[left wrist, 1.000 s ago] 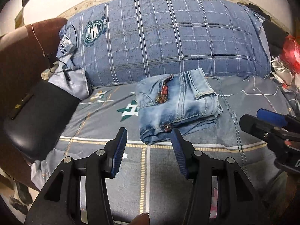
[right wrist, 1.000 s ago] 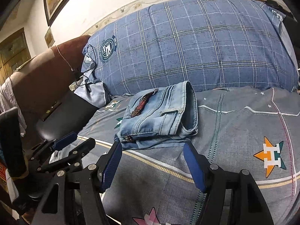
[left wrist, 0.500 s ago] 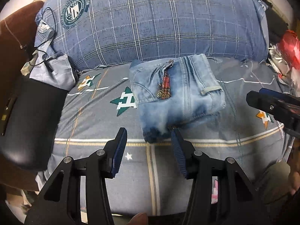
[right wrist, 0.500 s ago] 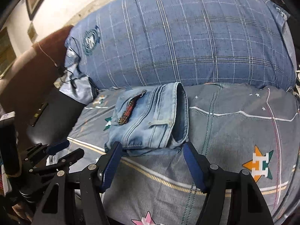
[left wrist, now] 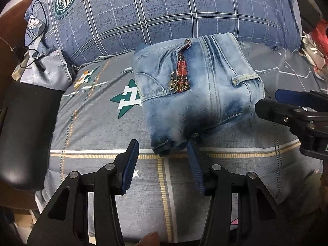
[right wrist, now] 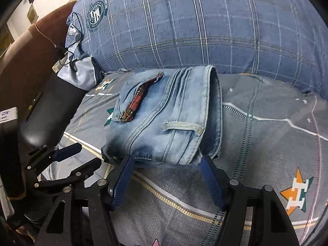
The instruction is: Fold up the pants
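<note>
The folded light-blue jeans (left wrist: pixel 196 94) lie on the grey bedsheet (left wrist: pixel 98 127), a red plaid pocket strip on top. My left gripper (left wrist: pixel 162 145) stands open just in front of the bundle's near left corner, its blue pads apart and touching nothing. In the right wrist view the same jeans (right wrist: pixel 170 119) fill the middle, waistband to the right. My right gripper (right wrist: pixel 167 160) is open at the bundle's near edge, its fingertips level with the two near corners and not pressing the cloth. Each gripper shows in the other's view: the right gripper (left wrist: pixel 272 102), the left gripper (right wrist: pixel 82 156).
A big blue plaid pillow (left wrist: pixel 164 10) rises right behind the jeans. A black padded armrest (left wrist: pixel 26 133) and a brown headboard (right wrist: pixel 30 61) border the left side, with a thin cable (left wrist: pixel 39 16) draped there. Red and white clutter (left wrist: pixel 315 41) sits at the far right.
Both grippers have come closer to the jeans and tipped further downward, so the bundle looks larger and nearer to the fingertips. Neither pair of jaws has changed its opening.
</note>
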